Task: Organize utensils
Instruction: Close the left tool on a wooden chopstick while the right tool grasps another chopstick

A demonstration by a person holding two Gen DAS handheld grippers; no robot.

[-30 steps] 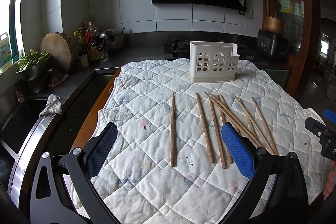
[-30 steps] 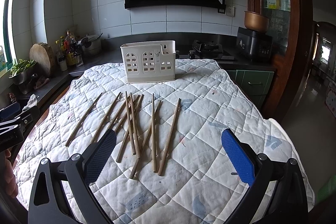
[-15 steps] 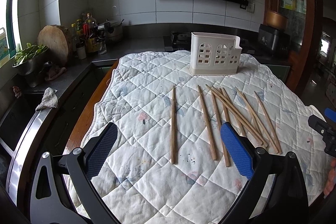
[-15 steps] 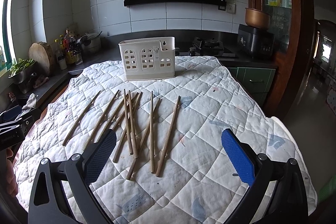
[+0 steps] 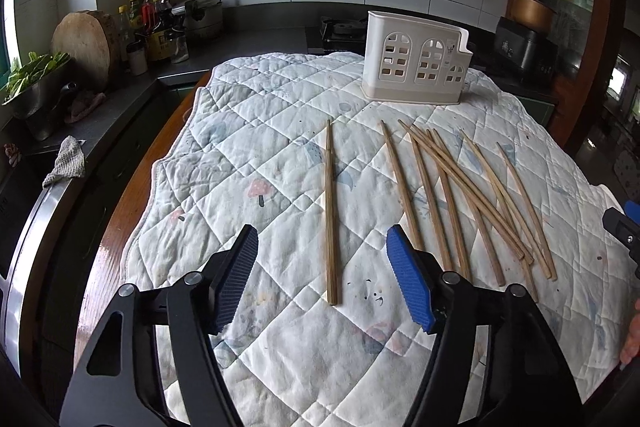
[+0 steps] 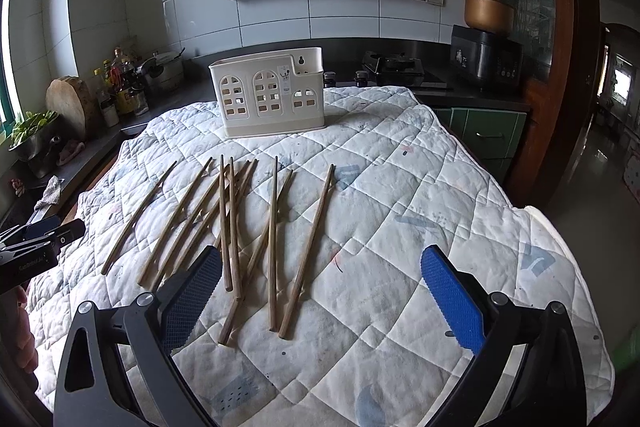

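While the left gripper (image 5: 322,259) has its jaws closing, nothing is clamped yet: the pads are still apart, with the near end of a single chopstick (image 5: 330,215) lying on the quilt between them, untouched as far as the left wrist view shows; blue pads either side, black frame below; right gripper (image 6: 320,279) jaws wide apart, empty, hovering over the near ends of the chopstick pile (image 6: 240,223), left pad over the pile's middle sticks, contact not clear; pile is loose, several sticks crossing, fanned out toward the far side; two straighter sticks sit at the pile's right edge, one chopstick (image 6: 310,247) outermost; single chopstick on the left lies apart from the rest, roughly lengthwise away from the camera; all sticks flat on a white quilted cloth (image 5: 280,347) covering the table (image 5: 116,227), wood edge showing at the left; white utensil holder (image 6: 269,91) with arched cut-outs stands upright at the far end of the cloth, beyond the sticks, well apart from them, looks empty from here; in the right wrist view the left gripper shows at the left edge with part of a hand (image 6: 20,331); kitchen counter behind with bottles (image 5: 154,23), round chopping block (image 5: 86,43), bowl of greens (image 5: 30,79)
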